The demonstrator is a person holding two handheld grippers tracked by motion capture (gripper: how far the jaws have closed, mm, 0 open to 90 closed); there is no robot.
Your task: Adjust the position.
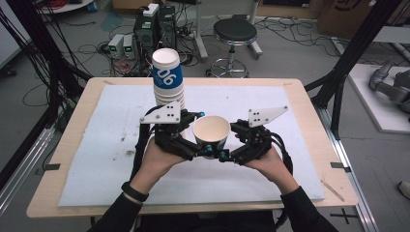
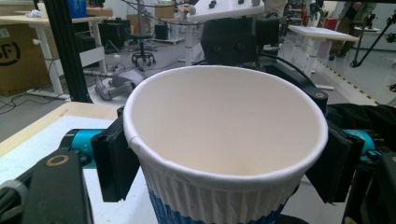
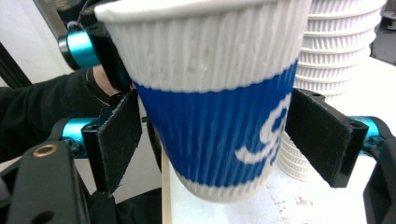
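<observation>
On the pale wooden counter (image 1: 67, 145) covered by a white foam sheet (image 1: 96, 159), a tall stack of white ribbed paper cups (image 1: 169, 79) with a blue band stands toward the far edge, left of centre. The topmost cup of that stack is open and white inside, with nothing visible in it.

The left tool (image 1: 196, 145) comes in from the left, and its black pads sit tight against both sides of a single white ribbed paper cup with a blue band (image 1: 211, 133), just under the rim. In the left gripper view this single cup (image 2: 224, 140) is upright between the pads, and its white interior is empty down to the bottom.

The right tool (image 1: 231, 145) reaches the same cup from the right. In the right gripper view its jaws stand at a middling width on either side of the blue band (image 3: 219, 135); the right pad stands clear of the wall, the left one sits at its edge, and contact there cannot be told. The cup's base hangs above the counter, with the stack (image 3: 336, 56) just behind it.
</observation>
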